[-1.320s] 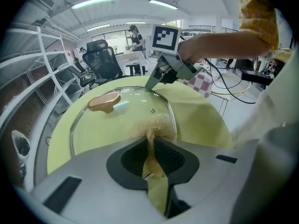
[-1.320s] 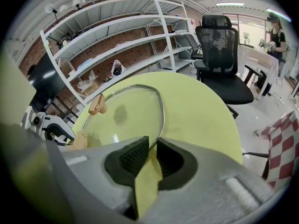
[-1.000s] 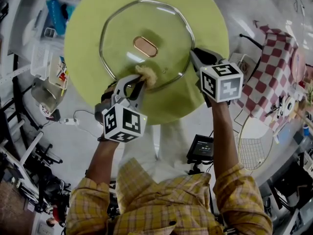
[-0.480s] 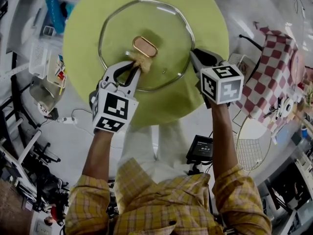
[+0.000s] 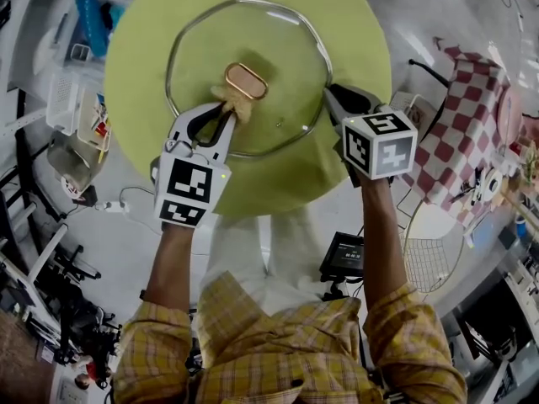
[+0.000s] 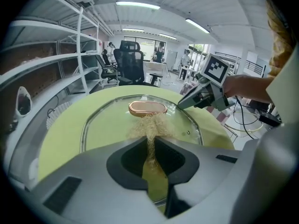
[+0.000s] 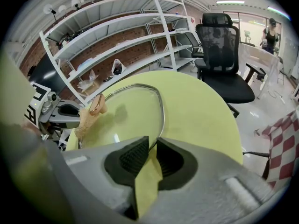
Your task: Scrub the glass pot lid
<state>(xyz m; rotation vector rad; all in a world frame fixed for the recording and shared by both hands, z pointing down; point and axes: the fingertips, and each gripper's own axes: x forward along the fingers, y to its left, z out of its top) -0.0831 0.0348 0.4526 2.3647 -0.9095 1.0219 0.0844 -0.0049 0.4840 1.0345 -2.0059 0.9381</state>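
The glass pot lid (image 5: 269,49) with a steel rim and a copper knob (image 5: 247,81) lies flat on a round green table (image 5: 143,66). My left gripper (image 5: 226,114) is shut on a tan fibrous scrubber (image 5: 233,101), which presses on the glass just beside the knob. In the left gripper view the scrubber (image 6: 150,125) fans out from my left gripper (image 6: 150,143) toward the knob (image 6: 147,108). My right gripper (image 5: 331,99) is shut on the lid's right rim. The right gripper view has that rim (image 7: 161,107) running into my right gripper (image 7: 153,147).
A red-checked tablecloth (image 5: 476,120) lies at the right, with a wire rack (image 5: 434,259) below it. A white basket (image 5: 67,99) stands left of the table. Beyond the table are a black office chair (image 7: 219,50) and white shelves (image 7: 117,45).
My left gripper has carried the scrubber from the lid's near rim up and slightly left across the glass to the knob. The right gripper and the lid have stayed put.
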